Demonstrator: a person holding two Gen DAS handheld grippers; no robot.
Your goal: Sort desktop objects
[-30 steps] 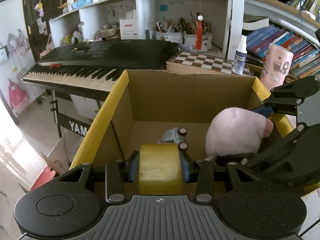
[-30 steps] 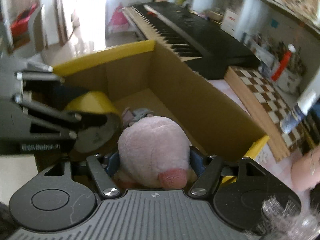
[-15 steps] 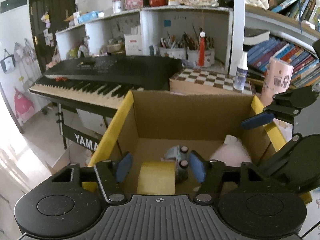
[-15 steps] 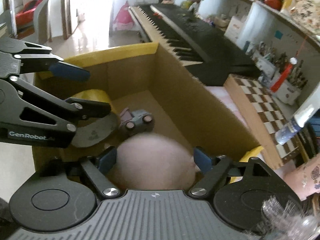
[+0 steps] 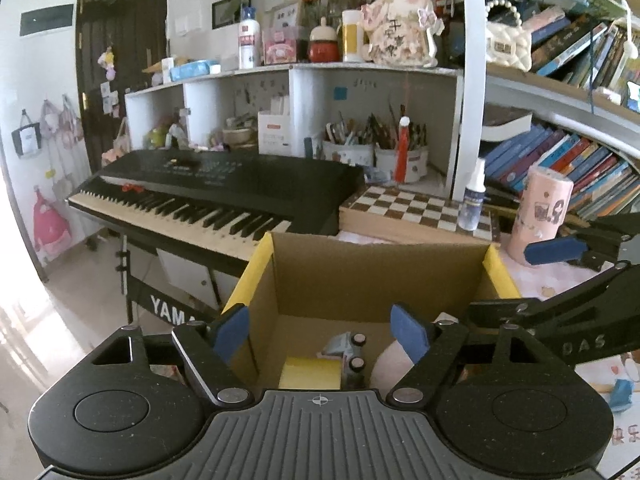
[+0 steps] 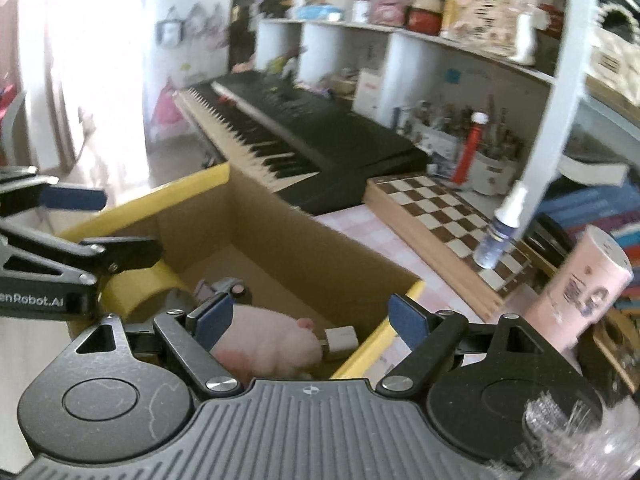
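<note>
A cardboard box [image 5: 372, 276] with yellow flap edges stands in front of me; it also shows in the right wrist view [image 6: 304, 252]. Inside lie a yellow tape roll [image 5: 310, 372], a small toy car [image 5: 348, 350] and a pink plush toy [image 5: 390, 364]. The right wrist view shows the tape roll [image 6: 140, 290], the plush [image 6: 268, 346], the car [image 6: 224, 288] and a small white block [image 6: 340, 340]. My left gripper [image 5: 320, 334] is open and empty above the box. My right gripper [image 6: 310, 318] is open and empty above the plush.
A black keyboard [image 5: 216, 188] stands behind the box at left. A chessboard [image 5: 416, 216], a spray bottle [image 5: 472, 200] and a pink tube [image 5: 540, 216] stand on the desk at back right. Shelves with books and pen pots lie behind.
Both grippers opened and let go: the tape roll and the plush dropped into the box. Both grippers then rose and pulled back above the box.
</note>
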